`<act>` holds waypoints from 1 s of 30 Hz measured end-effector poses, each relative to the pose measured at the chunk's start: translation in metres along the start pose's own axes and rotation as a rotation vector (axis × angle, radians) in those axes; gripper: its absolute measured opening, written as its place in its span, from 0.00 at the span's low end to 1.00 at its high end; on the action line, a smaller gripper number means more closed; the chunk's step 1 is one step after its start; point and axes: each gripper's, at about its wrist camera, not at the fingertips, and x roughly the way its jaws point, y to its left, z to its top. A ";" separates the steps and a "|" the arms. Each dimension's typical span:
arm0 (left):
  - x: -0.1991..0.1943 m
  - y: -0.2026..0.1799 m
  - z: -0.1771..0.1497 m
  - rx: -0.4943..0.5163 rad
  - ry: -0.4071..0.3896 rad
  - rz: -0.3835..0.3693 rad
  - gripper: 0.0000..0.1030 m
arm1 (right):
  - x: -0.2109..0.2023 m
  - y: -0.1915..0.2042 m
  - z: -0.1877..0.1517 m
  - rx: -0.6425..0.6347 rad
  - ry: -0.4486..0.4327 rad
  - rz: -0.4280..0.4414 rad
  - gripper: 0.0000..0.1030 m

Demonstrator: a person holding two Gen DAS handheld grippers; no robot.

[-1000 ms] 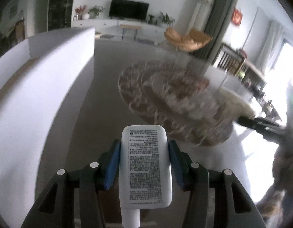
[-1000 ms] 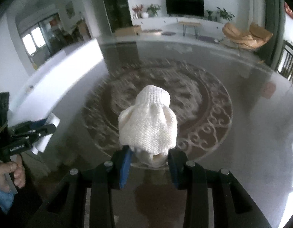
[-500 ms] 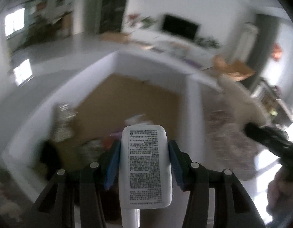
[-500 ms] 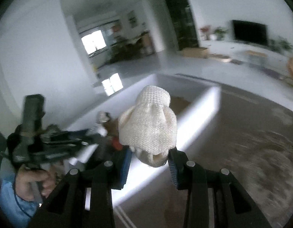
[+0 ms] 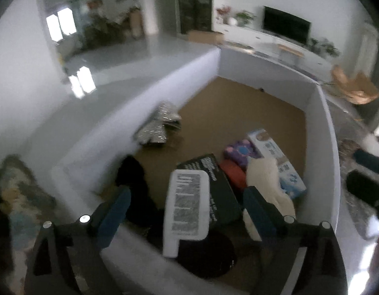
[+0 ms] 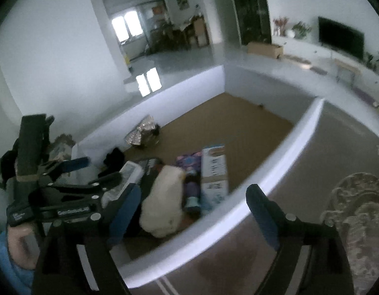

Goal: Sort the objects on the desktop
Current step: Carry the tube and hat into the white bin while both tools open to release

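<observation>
Both grippers hover over a large white box [image 5: 322, 127] with a brown floor. My left gripper [image 5: 187, 204] is open; the white bottle [image 5: 187, 206] is loose between its spread jaws, touching neither. My right gripper [image 6: 193, 204] is open; the white knitted hat [image 6: 162, 204] lies in the box [image 6: 282, 147] below it. The hat also shows in the left wrist view [image 5: 268, 182]. The left gripper and the bottle [image 6: 130, 172] show at the left of the right wrist view.
In the box lie a black carton [image 5: 214, 184], a white and blue carton [image 5: 275, 157], a purple pouch [image 5: 238, 150], a red item [image 5: 233, 172], a silver foil bag [image 5: 157, 125] and black cloth [image 5: 133, 172]. A patterned rug [image 6: 356, 211] lies right of the box.
Both grippers have swung over the box and opened. The hat has dropped from the right gripper into the box. The bottle has come loose from the left fingers.
</observation>
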 end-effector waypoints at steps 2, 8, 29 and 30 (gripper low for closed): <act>-0.014 -0.005 -0.002 -0.026 -0.035 0.016 0.91 | -0.018 -0.009 -0.002 0.018 -0.033 -0.010 0.86; -0.040 -0.018 -0.010 -0.054 -0.074 0.084 0.91 | -0.029 -0.025 0.006 0.034 -0.072 -0.062 0.91; -0.044 0.003 -0.025 -0.126 -0.077 -0.014 0.91 | 0.008 0.020 0.029 -0.093 0.052 -0.120 0.91; -0.043 0.004 -0.024 -0.131 -0.077 -0.013 0.91 | 0.008 0.020 0.029 -0.092 0.052 -0.120 0.91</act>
